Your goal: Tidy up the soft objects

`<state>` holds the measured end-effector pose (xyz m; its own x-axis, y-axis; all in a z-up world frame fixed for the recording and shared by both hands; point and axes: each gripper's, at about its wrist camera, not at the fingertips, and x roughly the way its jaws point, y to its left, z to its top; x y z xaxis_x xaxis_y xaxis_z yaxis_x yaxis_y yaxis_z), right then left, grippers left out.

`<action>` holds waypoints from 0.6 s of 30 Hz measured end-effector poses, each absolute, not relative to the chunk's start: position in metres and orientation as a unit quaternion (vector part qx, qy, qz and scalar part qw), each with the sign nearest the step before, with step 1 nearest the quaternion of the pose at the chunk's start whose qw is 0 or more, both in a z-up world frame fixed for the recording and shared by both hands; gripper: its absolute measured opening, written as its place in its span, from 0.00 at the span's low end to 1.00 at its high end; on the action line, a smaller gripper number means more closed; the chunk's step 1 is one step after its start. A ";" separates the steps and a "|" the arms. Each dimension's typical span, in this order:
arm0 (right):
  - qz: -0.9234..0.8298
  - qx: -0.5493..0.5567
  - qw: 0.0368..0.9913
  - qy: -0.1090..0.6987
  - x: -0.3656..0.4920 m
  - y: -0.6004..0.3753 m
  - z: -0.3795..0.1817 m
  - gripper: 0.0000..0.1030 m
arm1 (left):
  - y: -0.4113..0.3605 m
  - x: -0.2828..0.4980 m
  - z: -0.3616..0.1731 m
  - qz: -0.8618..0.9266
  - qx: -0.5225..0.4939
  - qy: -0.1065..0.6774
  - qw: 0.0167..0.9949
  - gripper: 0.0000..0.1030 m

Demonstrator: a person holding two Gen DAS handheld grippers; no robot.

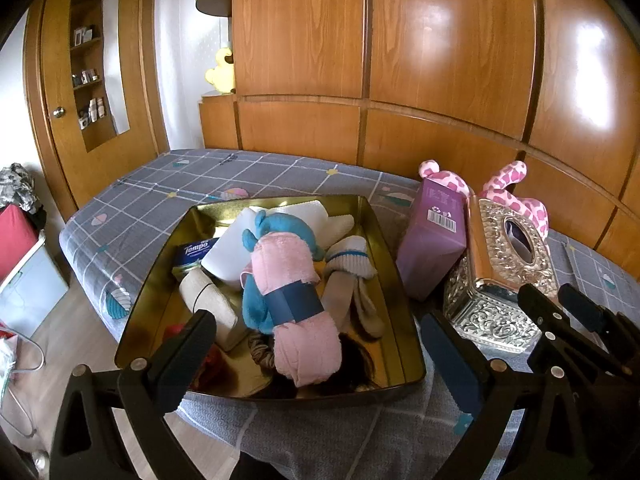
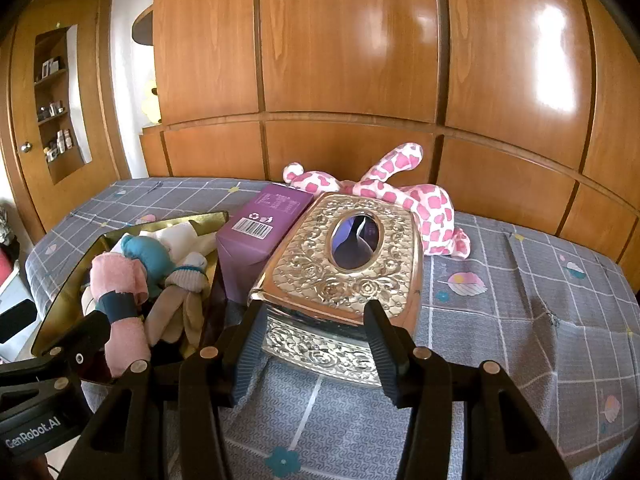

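Note:
A gold metal tray (image 1: 400, 292) on the bed holds a rolled pink towel with a dark band (image 1: 296, 300), a blue plush (image 1: 288, 228), grey socks (image 1: 352, 276), white cloths and a Tempo tissue pack (image 1: 196, 250). My left gripper (image 1: 320, 344) is open over the tray's near edge, empty. My right gripper (image 2: 314, 340) is open, its fingers either side of the near end of an ornate silver tissue box (image 2: 352, 264). A pink-spotted plush (image 2: 424, 204) lies behind the box. The tray (image 2: 72, 288) shows at the left of the right wrist view.
A purple carton (image 1: 436, 240) leans between the tray and the silver box (image 1: 500, 264). The bed has a grey checked sheet (image 2: 520, 300). Wooden wall panels stand behind. A door with a shelf niche (image 1: 96, 72) and floor clutter are at the left.

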<state>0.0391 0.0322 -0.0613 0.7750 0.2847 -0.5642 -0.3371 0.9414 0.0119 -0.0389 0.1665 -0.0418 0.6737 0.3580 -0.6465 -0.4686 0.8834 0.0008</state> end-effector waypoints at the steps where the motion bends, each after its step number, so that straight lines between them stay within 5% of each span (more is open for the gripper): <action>1: 0.165 -0.045 0.941 0.292 0.039 0.032 -0.061 0.49 | 0.167 -0.039 -0.042 0.227 -0.083 0.334 0.911 1.00; 18: 0.166 -0.044 0.942 0.289 0.038 0.032 -0.059 0.49 | 0.168 -0.039 -0.044 0.228 -0.081 0.338 0.910 1.00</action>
<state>0.0381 0.0319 -0.0594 0.7774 0.2873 -0.5596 -0.3381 0.9410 0.0135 -0.0385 0.1675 -0.0439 0.6676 0.3603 -0.6515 -0.4695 0.8829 0.0072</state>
